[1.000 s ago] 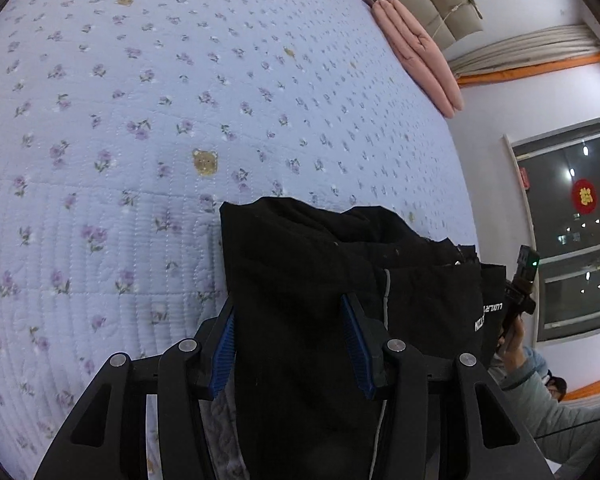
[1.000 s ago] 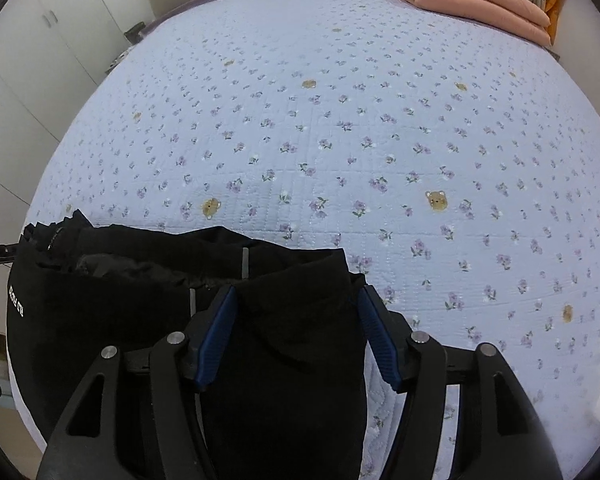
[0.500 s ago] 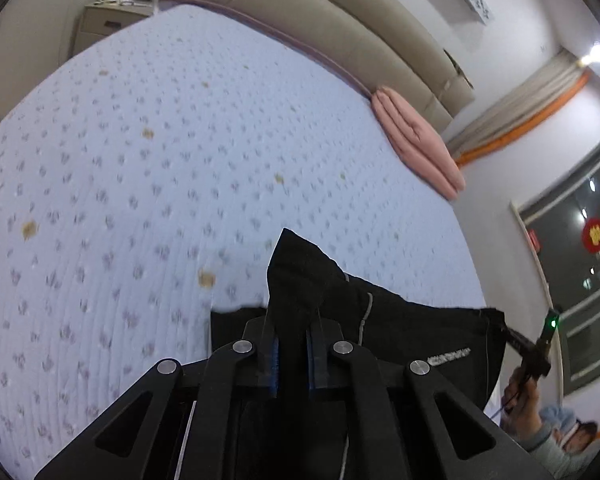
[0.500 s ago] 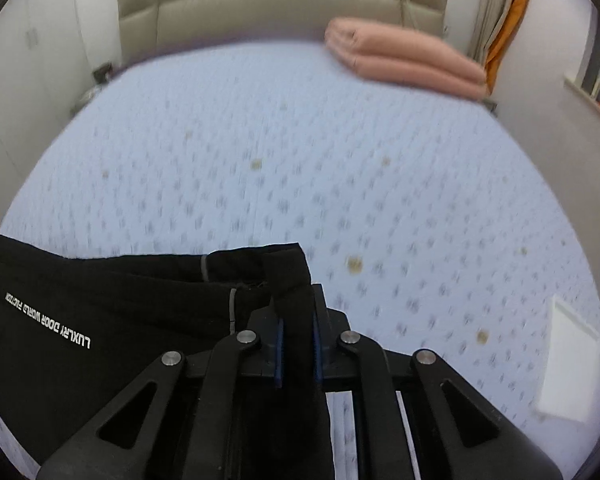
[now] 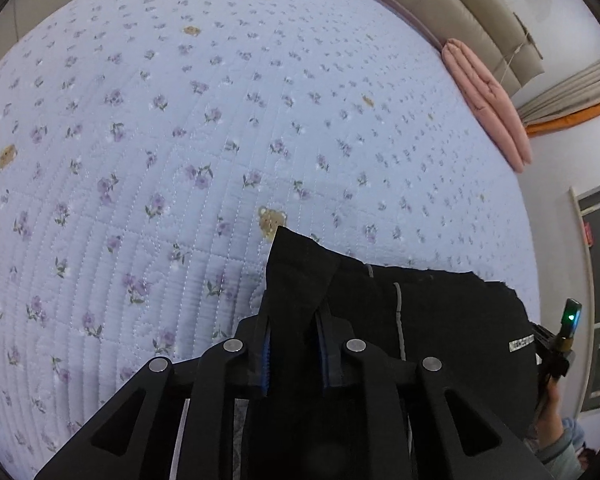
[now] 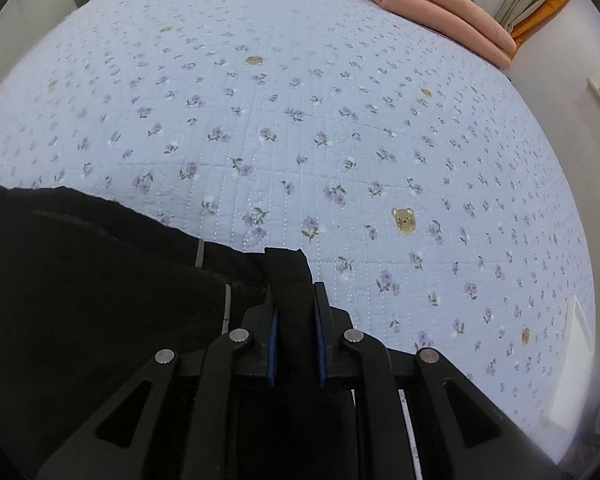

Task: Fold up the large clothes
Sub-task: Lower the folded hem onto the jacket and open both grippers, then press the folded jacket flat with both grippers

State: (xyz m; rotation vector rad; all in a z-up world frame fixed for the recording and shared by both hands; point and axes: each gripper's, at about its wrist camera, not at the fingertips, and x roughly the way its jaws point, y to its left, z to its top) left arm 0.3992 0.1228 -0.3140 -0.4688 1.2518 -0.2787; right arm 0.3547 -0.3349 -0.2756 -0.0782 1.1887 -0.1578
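Newly pinched black garment [image 5: 440, 320], label [image 5: 521, 345] unreadable

Black garment [image 5: 440, 320]; lilac floral bedspread [image 5: 180, 120]

Small white label [image 5: 521, 345] on black garment [image 5: 452, 320], print unreadable.

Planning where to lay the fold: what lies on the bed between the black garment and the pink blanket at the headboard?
Nothing but bare flowered quilt between the black garment and the pink blanket. The right wrist view shows it best.
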